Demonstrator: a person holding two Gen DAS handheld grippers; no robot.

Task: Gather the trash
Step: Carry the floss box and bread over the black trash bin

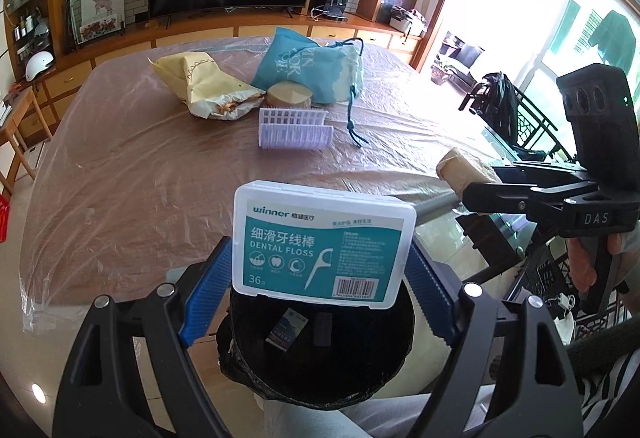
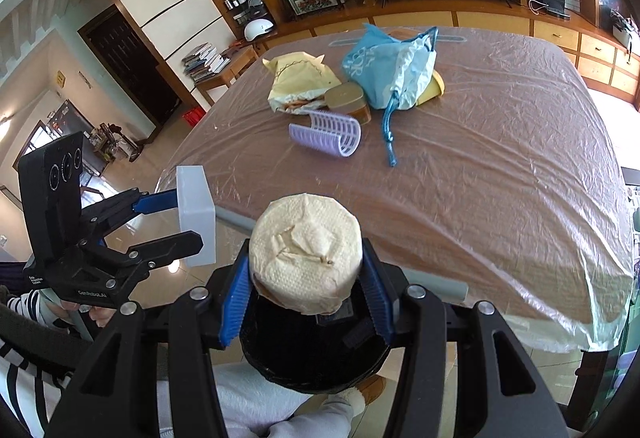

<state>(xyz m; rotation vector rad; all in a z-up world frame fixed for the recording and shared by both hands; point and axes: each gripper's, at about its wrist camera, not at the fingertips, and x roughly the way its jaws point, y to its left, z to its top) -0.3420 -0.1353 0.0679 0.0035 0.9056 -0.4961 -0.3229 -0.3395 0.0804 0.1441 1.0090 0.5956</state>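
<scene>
Both loads held above the black-lined bin [image 1: 320,338], which serves as the landmark here. Left gripper [image 1: 320,274] clamped on the dental floss box [image 1: 324,244], blue pads pressing its two short ends, box hanging directly over the bin mouth. Right gripper [image 2: 306,298] closed around the tissue roll [image 2: 306,248], pinched low on its sides, likewise over the bin's dark opening. Floss box: rigid, light, smooth plastic, probably slick against the pads, so best gripped across the ends as now. Tissue roll: soft, light, compressible, likely to dent under pressure yet unlikely to slip; mid-height on the flank suits it. Inside the bin, a small packet and a dark piece, hard to identify in the shadow. Beyond the bin, on the plastic-covered table [image 2: 500,157]: a yellow wrapper [image 1: 200,85], a blue drawstring bag [image 1: 308,65], a small round jar [image 2: 346,99], a purple hair roller [image 1: 294,129], all bunched together toward the far side.
</scene>
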